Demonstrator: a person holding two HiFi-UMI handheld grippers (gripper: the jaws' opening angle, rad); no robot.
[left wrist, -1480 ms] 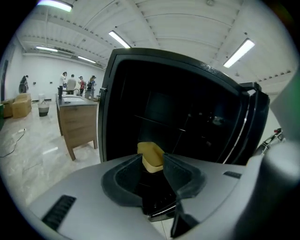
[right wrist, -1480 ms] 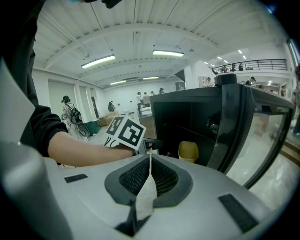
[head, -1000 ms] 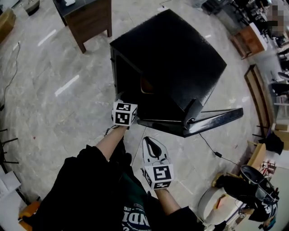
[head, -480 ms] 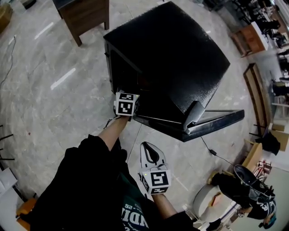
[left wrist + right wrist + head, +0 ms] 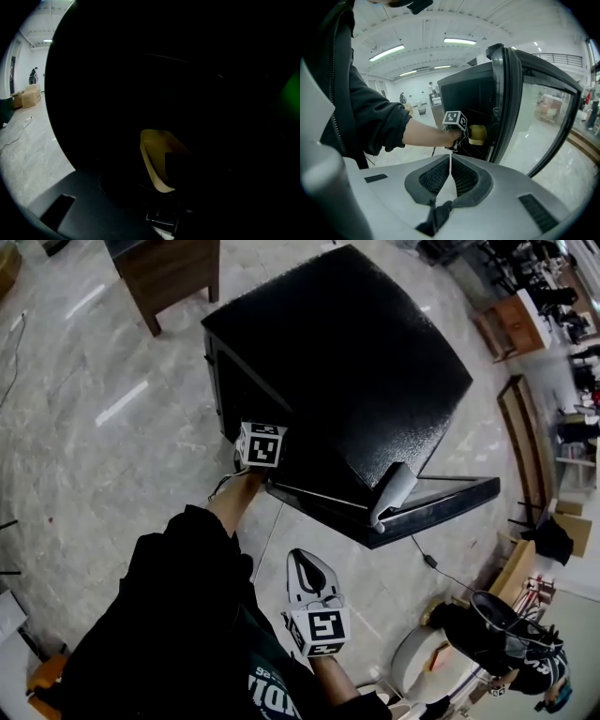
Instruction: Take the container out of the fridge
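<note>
Head view, near to far. I am holding the right gripper (image 5: pixel 302 559) short of the fridge (image 5: pixel 347 362), facing its open front over the pale marble floor (image 5: pixel 122 456); in the right gripper view its jaws are meeting along one thin line, with nothing between them. Closer to the fridge, my left forearm (image 5: pixel 230 512) is stretching out of a black sleeve (image 5: pixel 178 596), and the left gripper (image 5: pixel 262 444) is reaching into the fridge's open front, its marker cube sitting at the threshold. Its jaws have just been opening and are standing wide; the left gripper view is looking into the fridge's dark interior, where the container (image 5: pixel 157 159), pale yellow and tub-shaped, is lying straight ahead of them, a dark shape overlapping its right part. Whether a pad is touching it I cannot tell. In the right gripper view the container is showing just past the left gripper's tips, inside the fridge, near the hinge side of the door (image 5: pixel 534 103). The glass door is standing swung wide open at the fridge's right front corner. A black cable (image 5: pixel 436 563) is trailing across the floor on the door side of the fridge, and a brown wooden table (image 5: pixel 173 277) is standing beyond the fridge's far left corner.
</note>
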